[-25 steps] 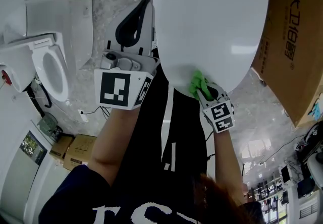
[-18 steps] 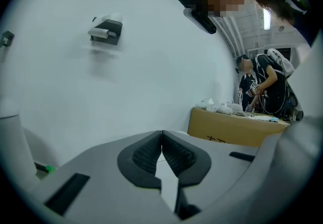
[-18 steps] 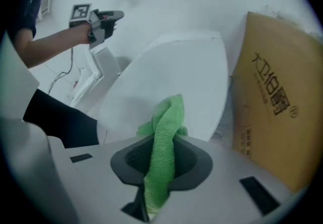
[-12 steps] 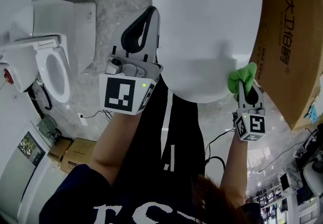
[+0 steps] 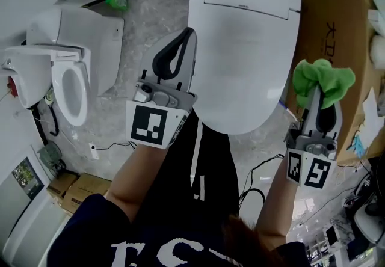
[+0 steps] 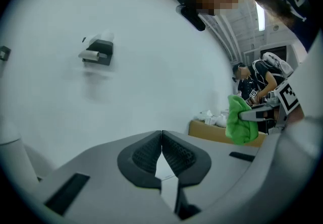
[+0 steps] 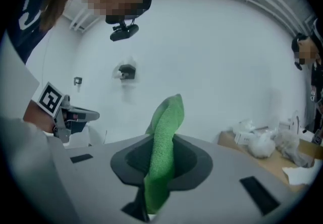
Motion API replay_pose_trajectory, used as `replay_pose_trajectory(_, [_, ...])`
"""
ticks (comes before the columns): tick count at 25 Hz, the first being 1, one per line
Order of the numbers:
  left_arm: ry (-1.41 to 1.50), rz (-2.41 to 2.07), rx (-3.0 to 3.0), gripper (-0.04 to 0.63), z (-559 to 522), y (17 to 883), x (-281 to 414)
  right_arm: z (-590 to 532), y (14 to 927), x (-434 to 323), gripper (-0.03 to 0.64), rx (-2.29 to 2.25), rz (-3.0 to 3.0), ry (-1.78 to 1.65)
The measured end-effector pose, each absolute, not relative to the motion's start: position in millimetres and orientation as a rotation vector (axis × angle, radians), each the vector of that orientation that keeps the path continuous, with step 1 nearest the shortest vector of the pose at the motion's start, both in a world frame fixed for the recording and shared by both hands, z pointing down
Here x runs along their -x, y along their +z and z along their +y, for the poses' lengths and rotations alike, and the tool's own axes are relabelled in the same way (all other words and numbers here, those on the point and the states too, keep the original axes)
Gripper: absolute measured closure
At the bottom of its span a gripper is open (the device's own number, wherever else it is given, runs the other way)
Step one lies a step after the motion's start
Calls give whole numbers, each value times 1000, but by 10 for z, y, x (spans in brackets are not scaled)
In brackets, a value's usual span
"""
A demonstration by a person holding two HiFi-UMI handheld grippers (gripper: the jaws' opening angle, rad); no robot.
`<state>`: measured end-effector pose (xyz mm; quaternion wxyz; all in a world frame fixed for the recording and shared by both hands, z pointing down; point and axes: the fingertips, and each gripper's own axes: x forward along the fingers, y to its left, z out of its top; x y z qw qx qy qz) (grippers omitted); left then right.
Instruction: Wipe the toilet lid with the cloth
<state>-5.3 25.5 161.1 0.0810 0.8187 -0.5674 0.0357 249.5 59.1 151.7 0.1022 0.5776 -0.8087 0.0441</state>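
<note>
holding the cloth (image 5: 322, 79) pinched in its jaws, the right gripper (image 5: 319, 96) hovers just right of the lid (image 5: 240, 49), not touching it. left gripper (image 5: 180, 43) is closed and empty at the lid's left. the lid looks clean; wiping seems paused or done.

The person wears a dark navy short-sleeved shirt (image 5: 90, 230) with white lettering across the chest, and black trousers (image 5: 207, 151). The left tongs (image 5: 180, 43) and right tongs (image 5: 319, 96) have pale grey bodies and black, finely ribbed pads (image 6: 146, 155). Each carries a white cube (image 5: 150, 125) printed with black square markers.
</note>
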Motion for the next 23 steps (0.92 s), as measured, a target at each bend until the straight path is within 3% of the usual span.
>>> replay_pose_trajectory(23, [35, -1772, -2561, 574, 1031, -1160, -9, 1093, -1633, -2241, 535, -1752, -2561, -309])
